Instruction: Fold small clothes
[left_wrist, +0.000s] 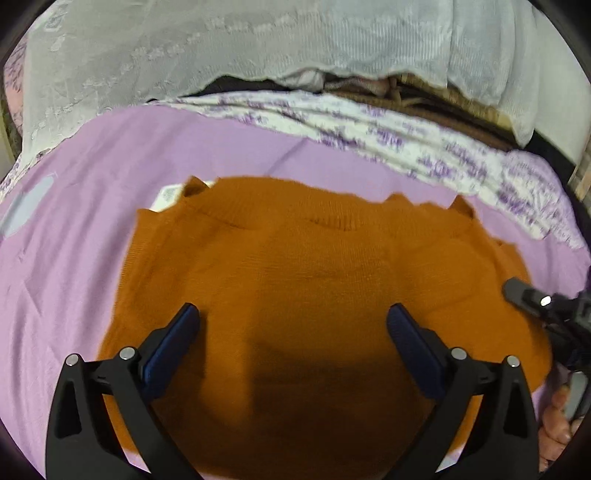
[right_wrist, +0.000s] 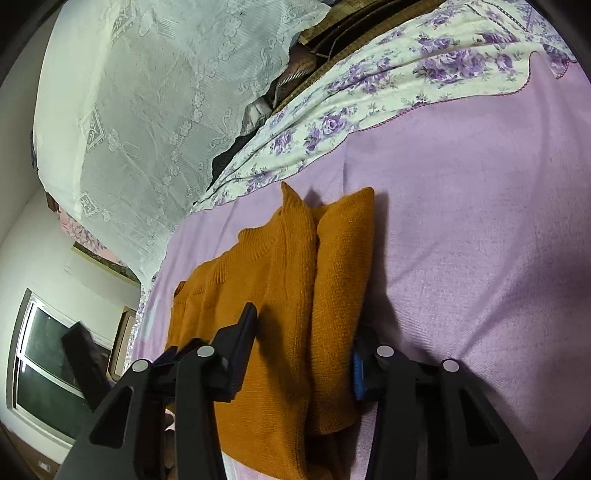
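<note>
An orange knit sweater (left_wrist: 295, 266) lies flat on a lilac bedsheet (left_wrist: 74, 258), collar toward the far side. My left gripper (left_wrist: 293, 323) hovers over the sweater's middle, jaws wide open and empty. In the right wrist view the sweater (right_wrist: 258, 295) has its right sleeve and side folded up into a ridge (right_wrist: 340, 280). My right gripper (right_wrist: 306, 354) straddles that folded edge, one finger above the cloth and the other beneath it, jaws still apart. The right gripper also shows at the right edge of the left wrist view (left_wrist: 546, 306).
A white sheet with purple flowers (left_wrist: 406, 136) lies bunched beyond the sweater. A white lace cover (right_wrist: 147, 110) drapes over a pile behind it. A white tag (left_wrist: 168, 195) peeks out by the collar. A window (right_wrist: 48, 362) is at the left.
</note>
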